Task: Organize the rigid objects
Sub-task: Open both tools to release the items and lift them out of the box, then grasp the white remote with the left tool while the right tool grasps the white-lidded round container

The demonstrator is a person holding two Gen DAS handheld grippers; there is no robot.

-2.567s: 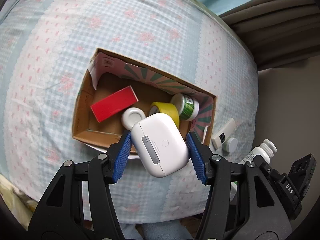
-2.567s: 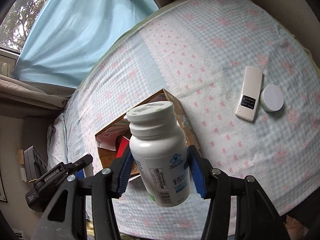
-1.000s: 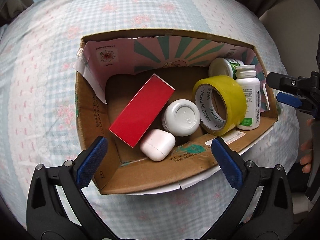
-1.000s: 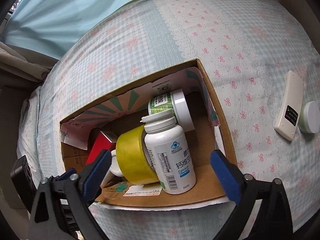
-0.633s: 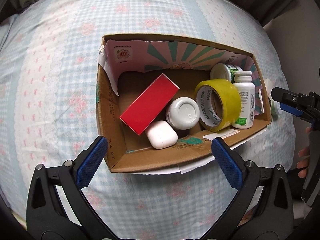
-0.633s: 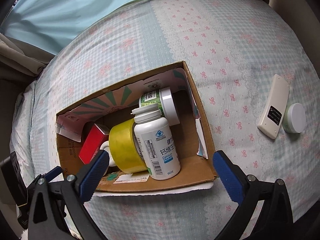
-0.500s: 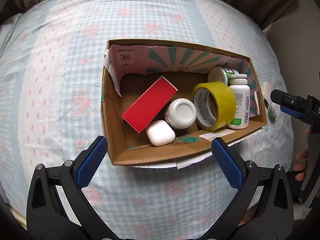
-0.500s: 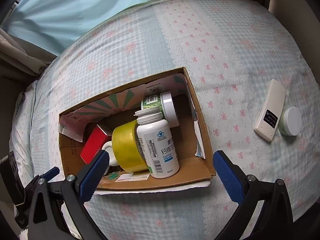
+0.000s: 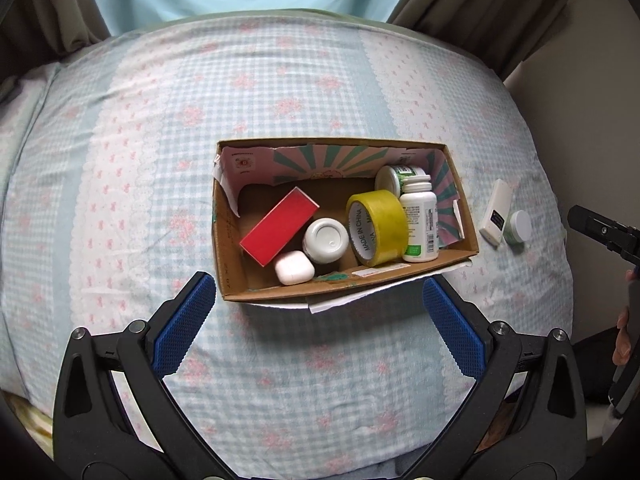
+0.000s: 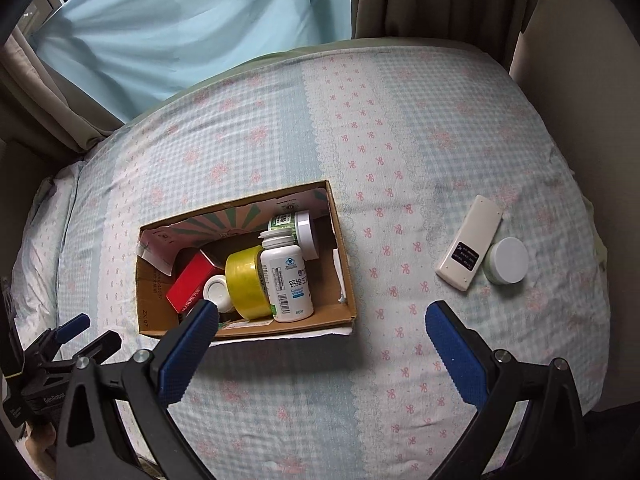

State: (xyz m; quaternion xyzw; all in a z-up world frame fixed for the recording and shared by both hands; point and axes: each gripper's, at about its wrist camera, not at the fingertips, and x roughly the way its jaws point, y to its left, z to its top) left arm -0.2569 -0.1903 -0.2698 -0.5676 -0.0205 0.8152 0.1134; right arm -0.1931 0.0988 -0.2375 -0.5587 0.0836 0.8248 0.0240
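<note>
Nearest the cameras, the left claw (image 9: pixel 318 312) and right claw (image 10: pixel 322 346) both stand released and empty, drawn back above the bed (image 9: pixel 120 168). Beyond them, the cardboard box (image 9: pixel 232 264) now contains the white earbud case (image 9: pixel 294 267) and the white pill bottle (image 10: pixel 287 280), each carried in a claw 2.6 s ago, beside the yellow tape roll (image 9: pixel 378 227) and red box (image 9: pixel 279 225). Farther right, the remote (image 10: pixel 469 248) and round white jar (image 10: pixel 506 261) lie touching on the bed, outside the box. Judgement: two deposits complete; these two remain.
</note>
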